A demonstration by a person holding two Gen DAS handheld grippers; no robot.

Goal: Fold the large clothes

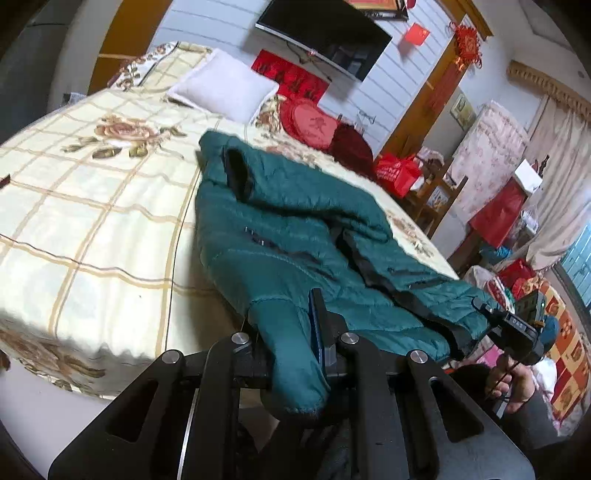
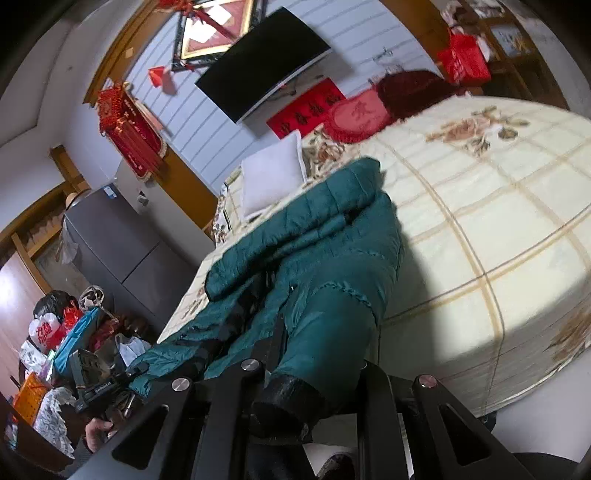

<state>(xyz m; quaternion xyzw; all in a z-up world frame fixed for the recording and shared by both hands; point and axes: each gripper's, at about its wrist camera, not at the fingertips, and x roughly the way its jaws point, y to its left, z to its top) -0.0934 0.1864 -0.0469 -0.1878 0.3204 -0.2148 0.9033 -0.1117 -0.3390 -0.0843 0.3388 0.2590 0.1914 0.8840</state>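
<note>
A dark green quilted jacket [image 1: 288, 236] with black trim lies stretched across the near part of a bed; it also shows in the right wrist view [image 2: 325, 251]. My left gripper [image 1: 295, 332] is shut on the jacket's hem near the bed's edge, with fabric hanging down between the fingers. My right gripper [image 2: 306, 365] is shut on another corner of the hem, with a black-trimmed end hanging below it. The right gripper also shows in the left wrist view [image 1: 517, 325], holding the jacket's other corner off the bed's edge. The left gripper shows at the lower left in the right wrist view [image 2: 107, 384].
The bed [image 1: 92, 221] has a cream checked floral cover. A white pillow [image 1: 225, 85] and red cushions [image 1: 314, 125] lie at its head. A television [image 1: 325, 33] hangs on the wall. Bags and boxes [image 1: 517, 280] crowd the floor beside the bed. A grey fridge [image 2: 122, 243] stands nearby.
</note>
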